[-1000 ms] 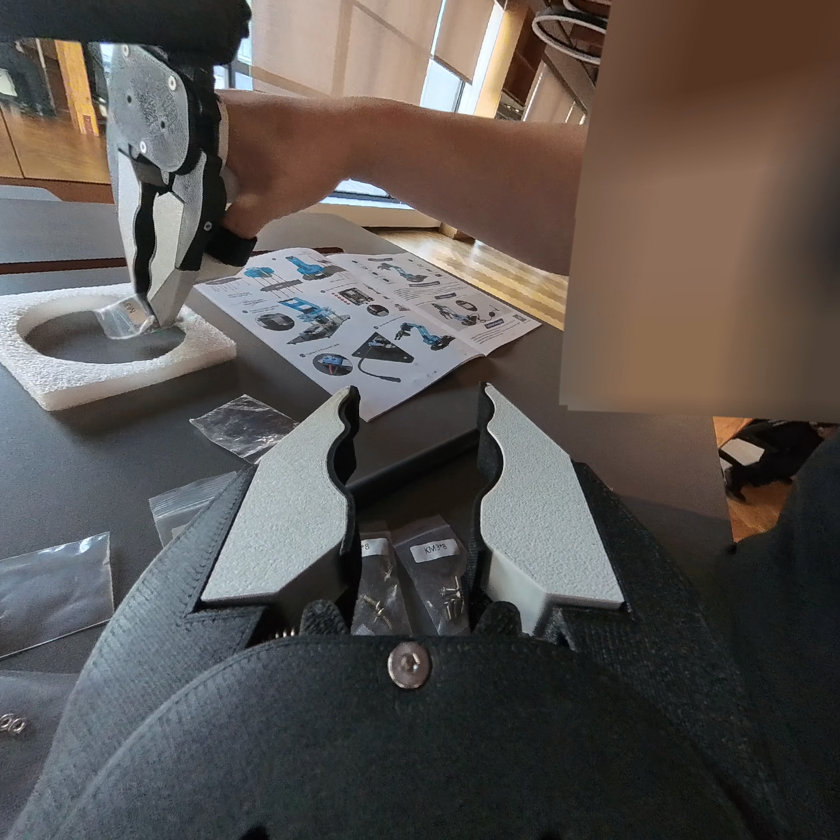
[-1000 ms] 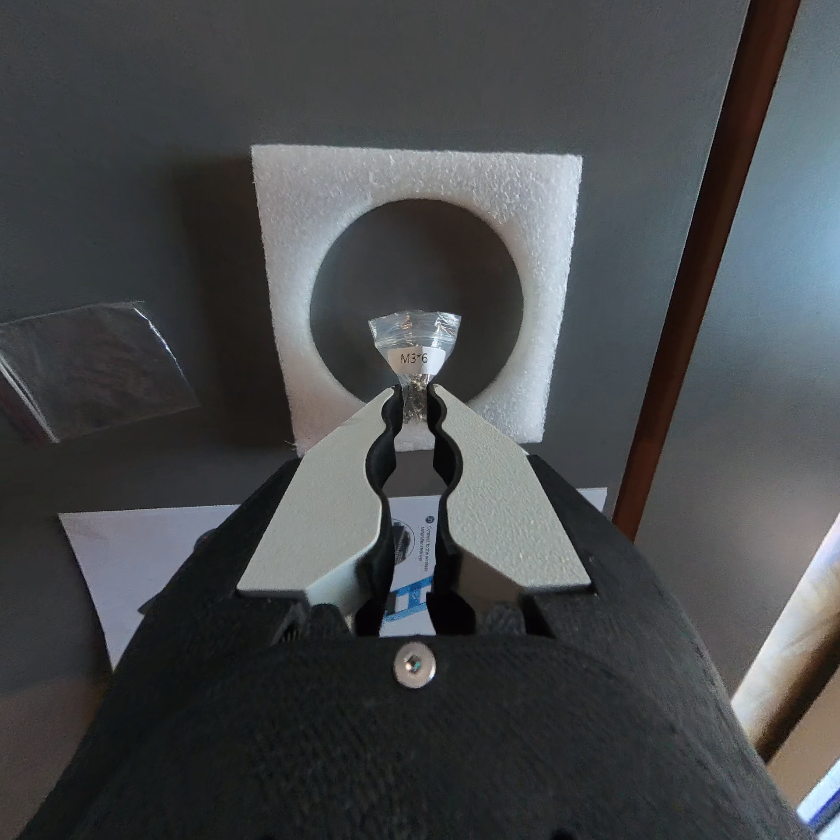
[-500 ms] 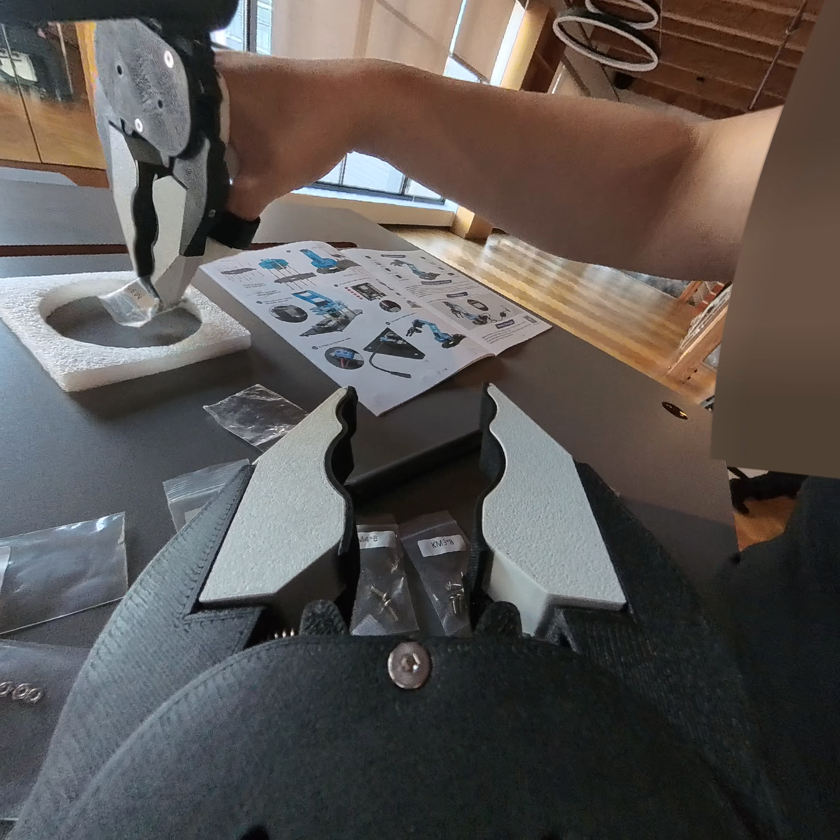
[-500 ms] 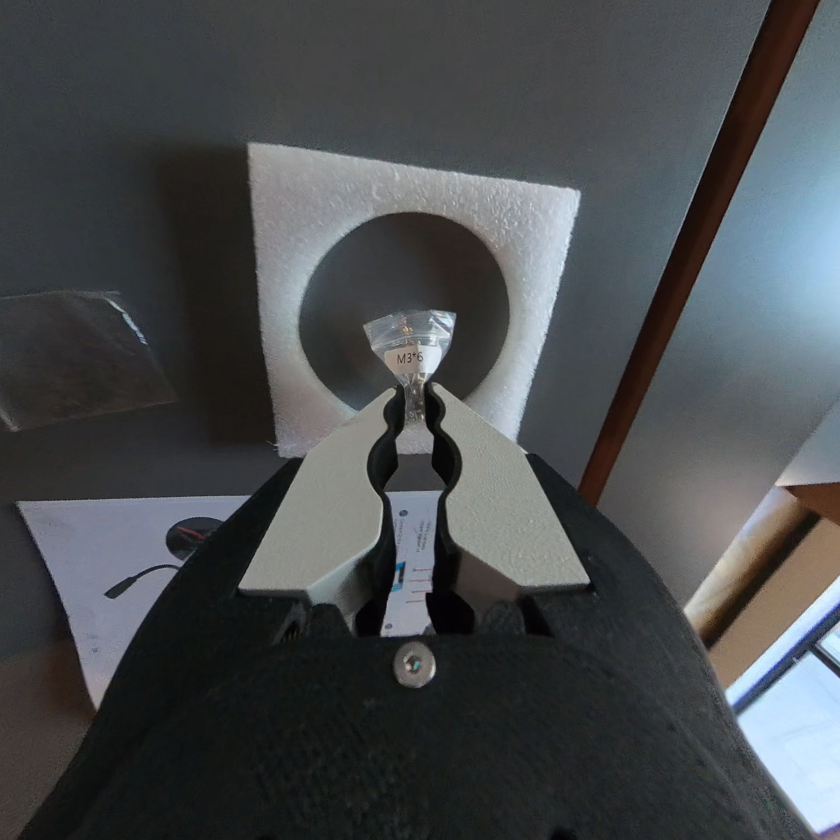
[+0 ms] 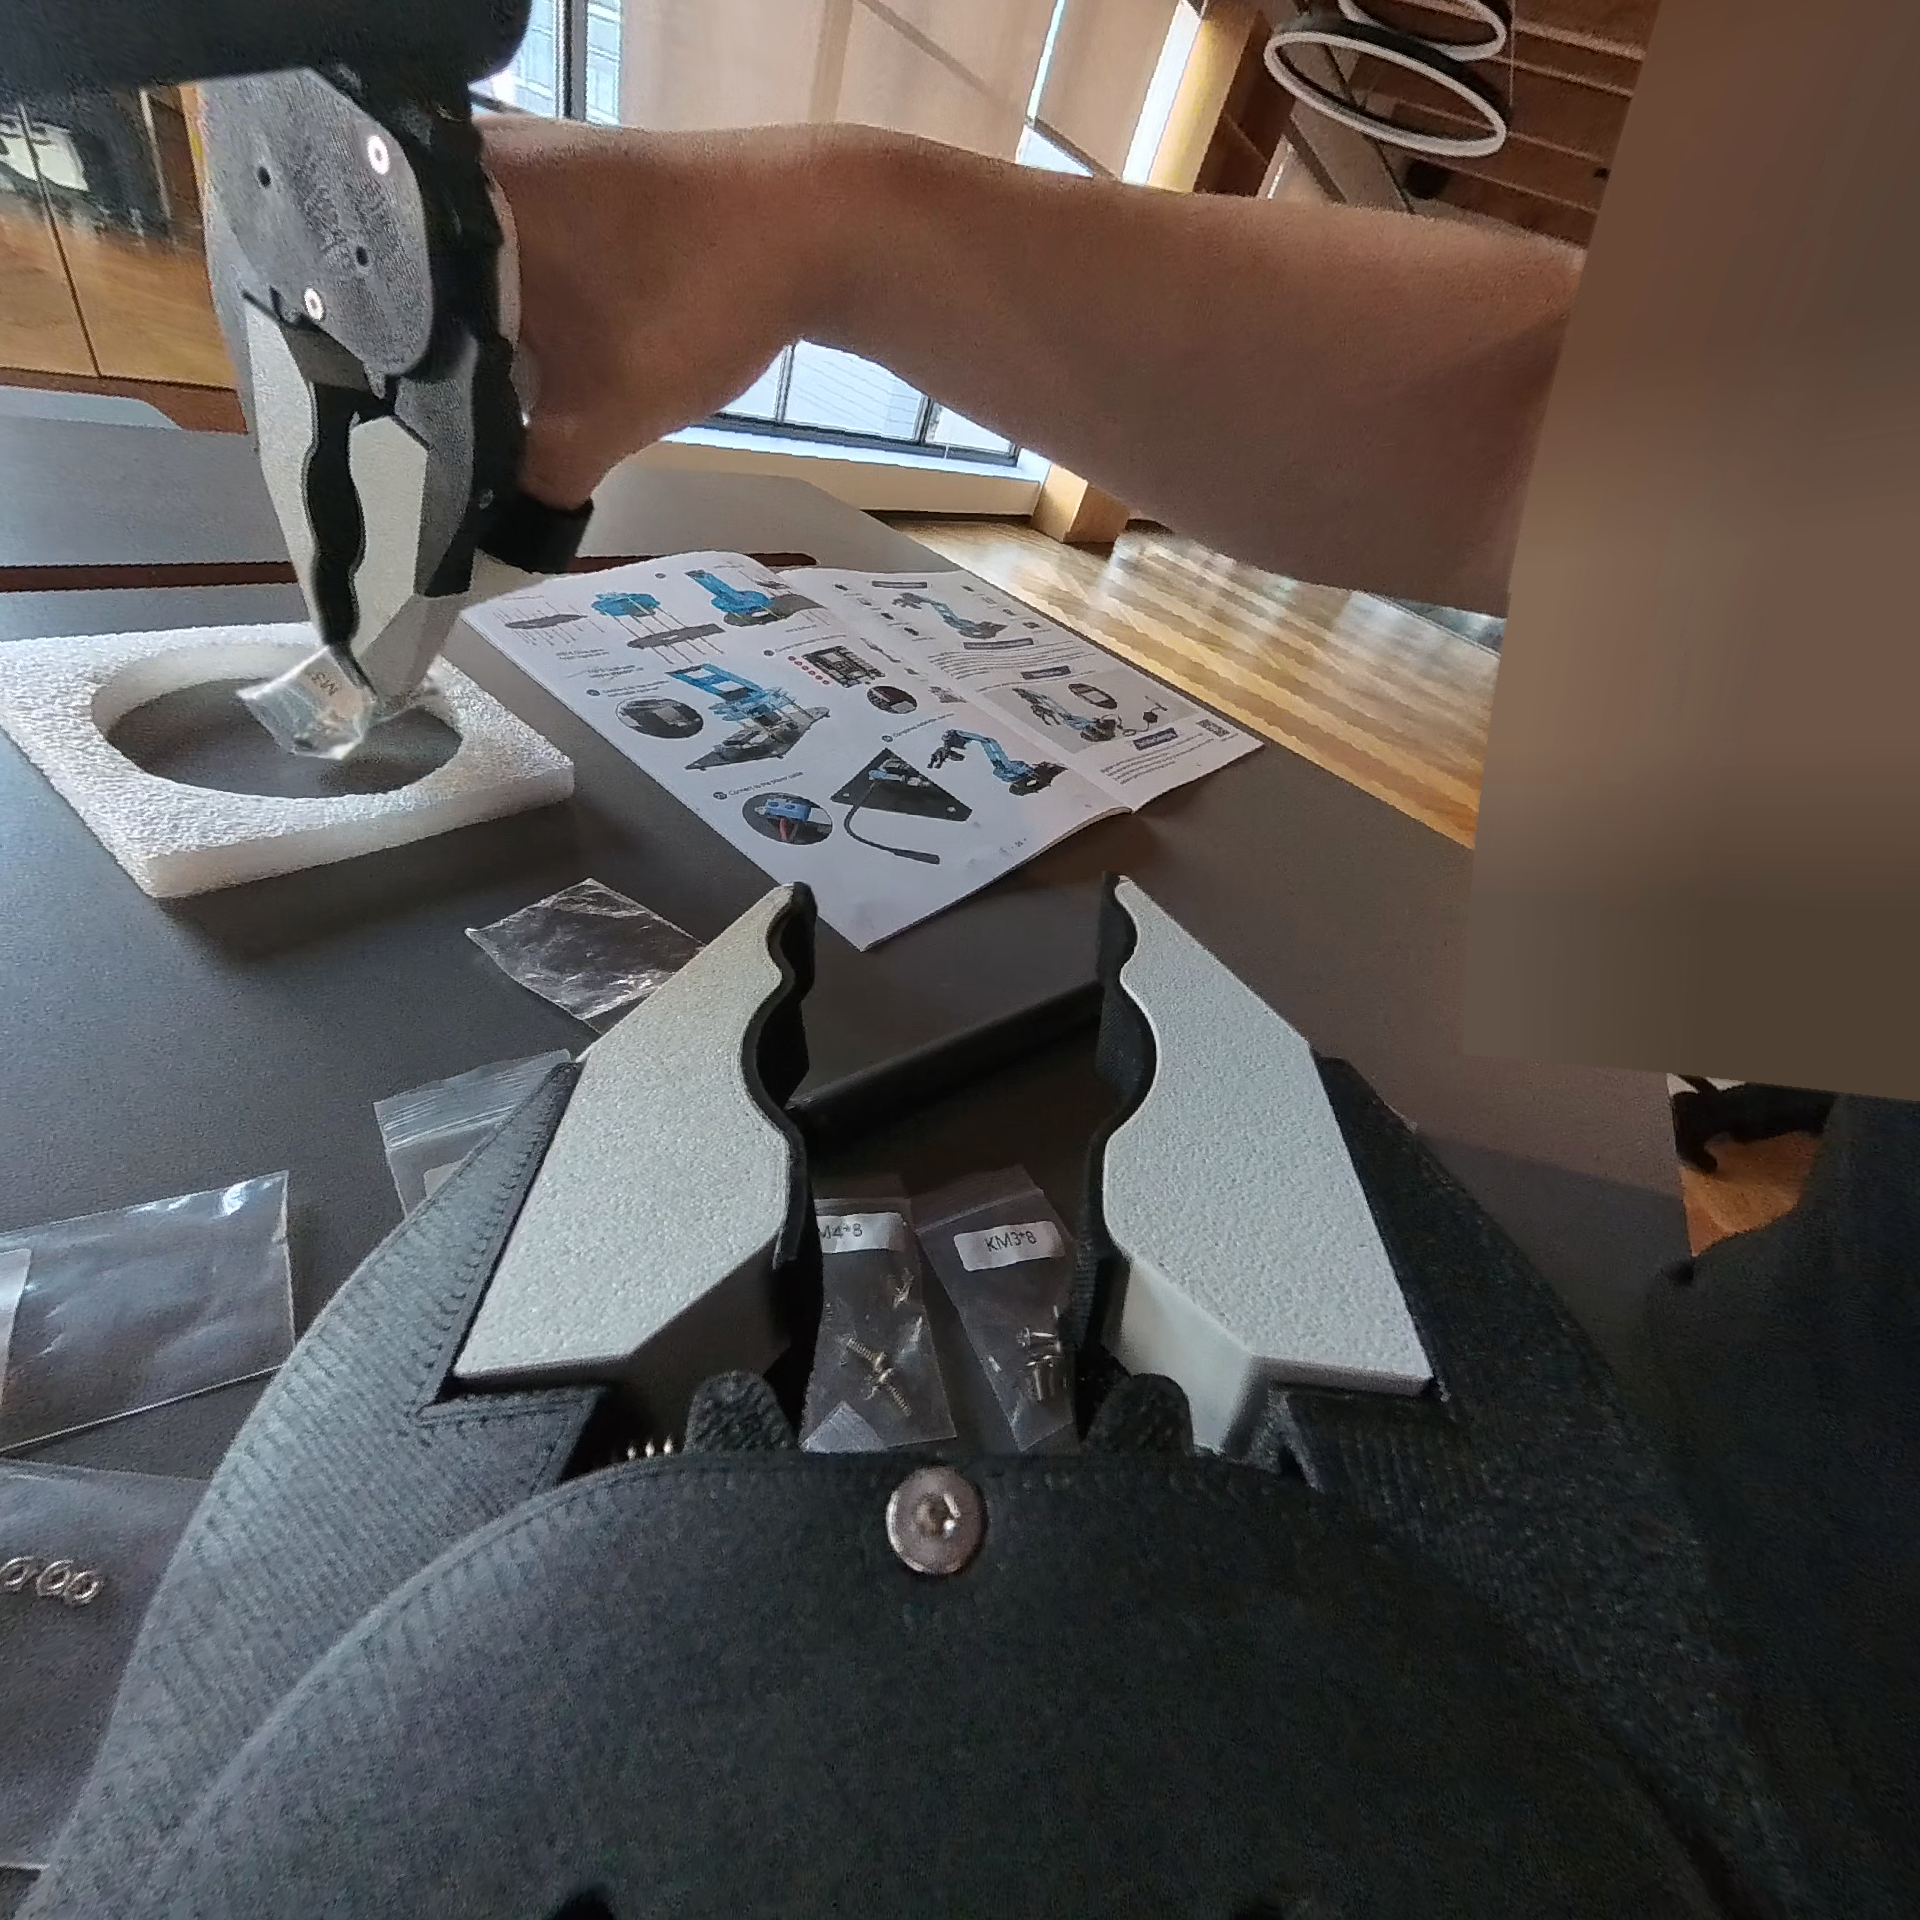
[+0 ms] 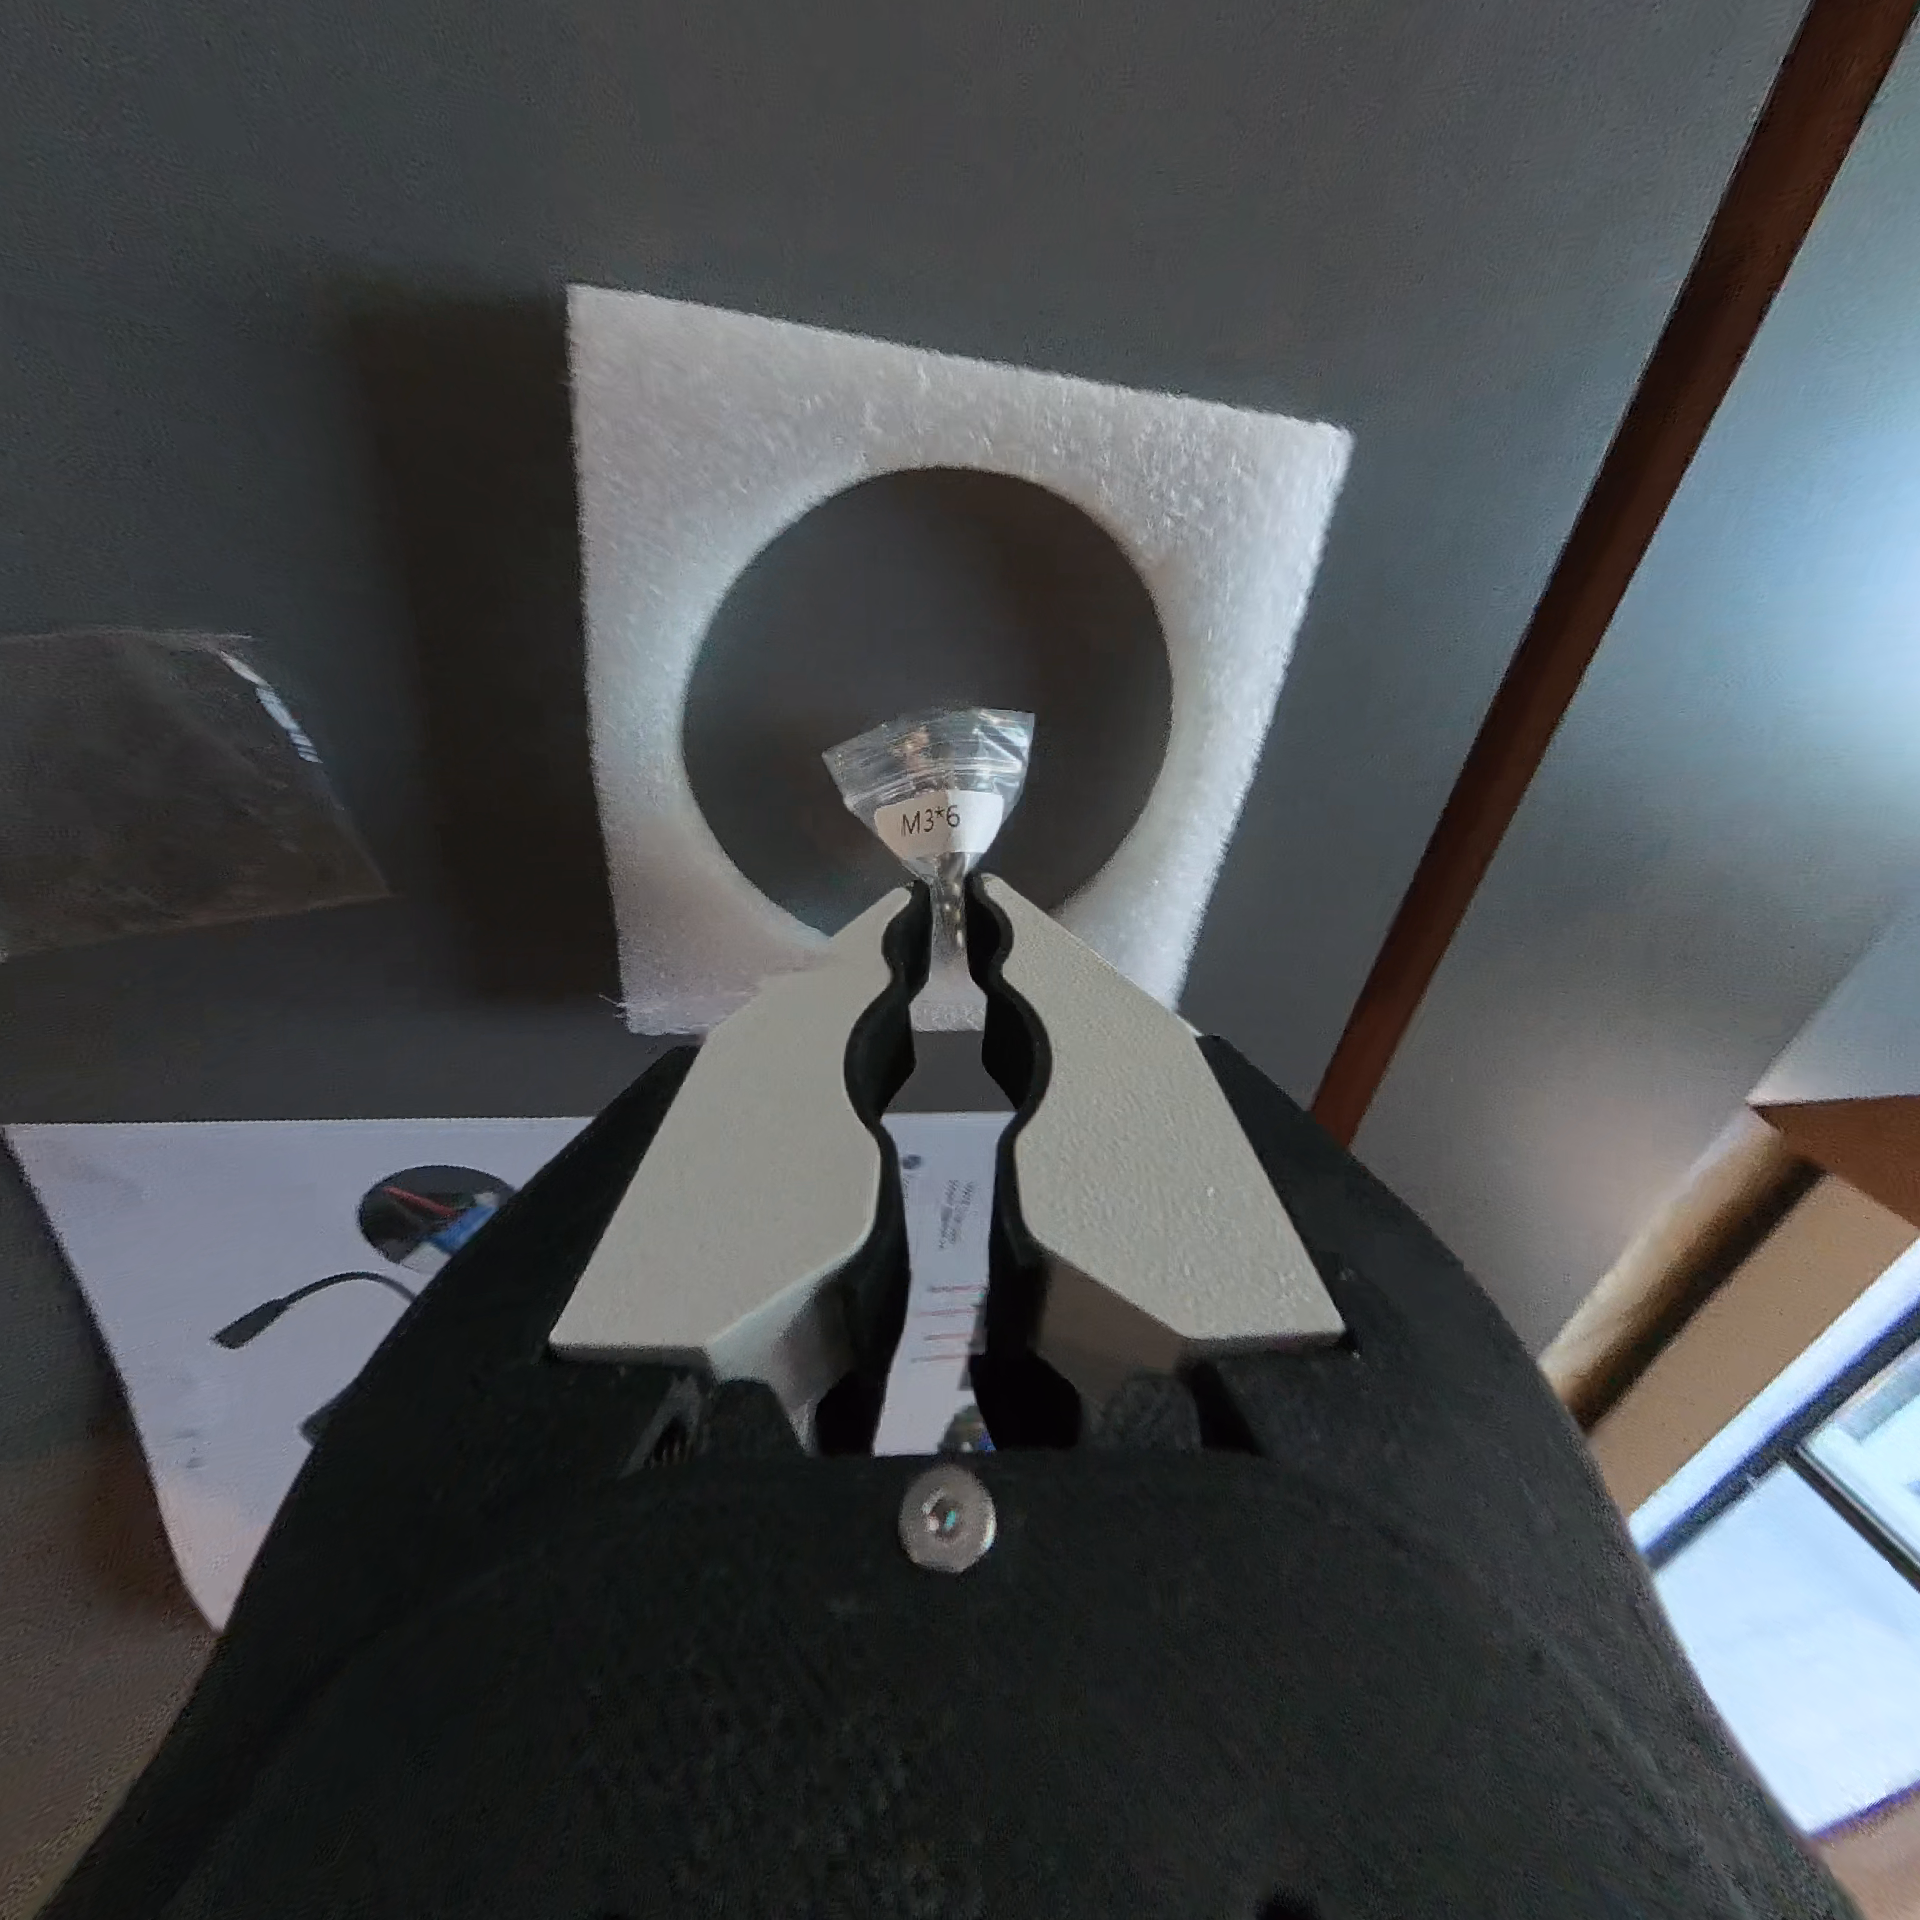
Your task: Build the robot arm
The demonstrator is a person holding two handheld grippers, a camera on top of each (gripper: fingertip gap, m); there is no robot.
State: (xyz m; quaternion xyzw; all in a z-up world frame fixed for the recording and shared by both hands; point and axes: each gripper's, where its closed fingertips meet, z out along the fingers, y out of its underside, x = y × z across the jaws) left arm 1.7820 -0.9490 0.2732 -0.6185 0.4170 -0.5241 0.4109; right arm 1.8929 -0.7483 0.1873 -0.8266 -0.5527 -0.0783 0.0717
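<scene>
Clear labelled screw bag point(image 6: 928, 774) pinched in right gripper point(image 6: 945, 883) fingers

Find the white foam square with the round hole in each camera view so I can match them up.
Left wrist view: foam square at far left on the dark table, under the right tongs.
Right wrist view: centre, just beyond the tong tips.
Shared landmark: the small clear bag pinched over the hole.

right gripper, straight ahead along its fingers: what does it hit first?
The right gripper, shut on a small clear plastic bag of screws, points down into the round hole of the square white foam pad. The bag would probably meet the dark grey tabletop inside that hole first; the height above it is unclear.
</scene>
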